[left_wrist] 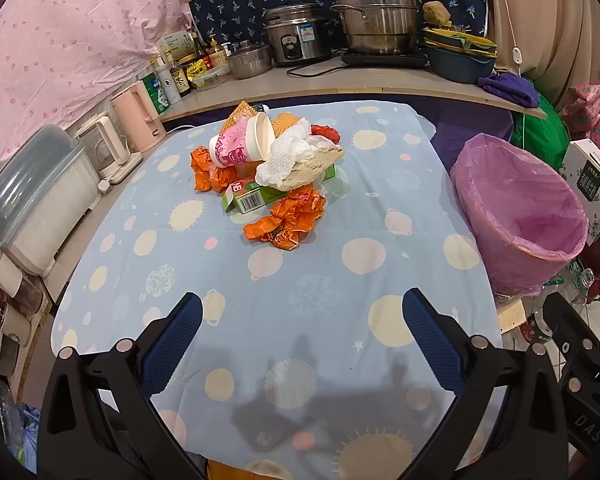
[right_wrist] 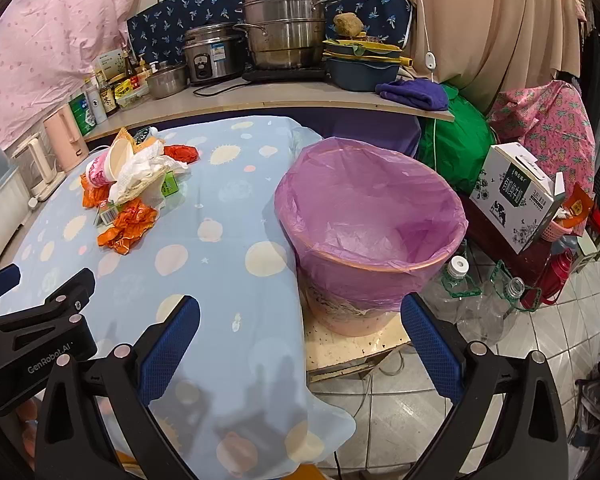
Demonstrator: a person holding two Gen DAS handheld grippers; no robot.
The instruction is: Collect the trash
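Note:
A heap of trash lies mid-table on the blue planet-print cloth (left_wrist: 300,272): a pink paper cup (left_wrist: 240,144) on its side, white crumpled tissue (left_wrist: 288,156), a green carton (left_wrist: 252,198) and orange wrappers (left_wrist: 292,220). A bin with a purple liner (right_wrist: 372,220) stands off the table's right edge. My left gripper (left_wrist: 302,316) hangs open over the near cloth, well short of the heap. Open as well, my right gripper (right_wrist: 300,320) straddles the table's right edge in front of the bin. Both are empty.
Behind the table a counter (left_wrist: 340,80) carries a steamer pot (left_wrist: 374,8), a rice cooker, bottles and bowls. Two kettles (left_wrist: 136,120) and a lidded container (left_wrist: 40,200) line the left side. A printed box (right_wrist: 516,196) and plastic bottles (right_wrist: 460,284) sit on the tiled floor by the bin.

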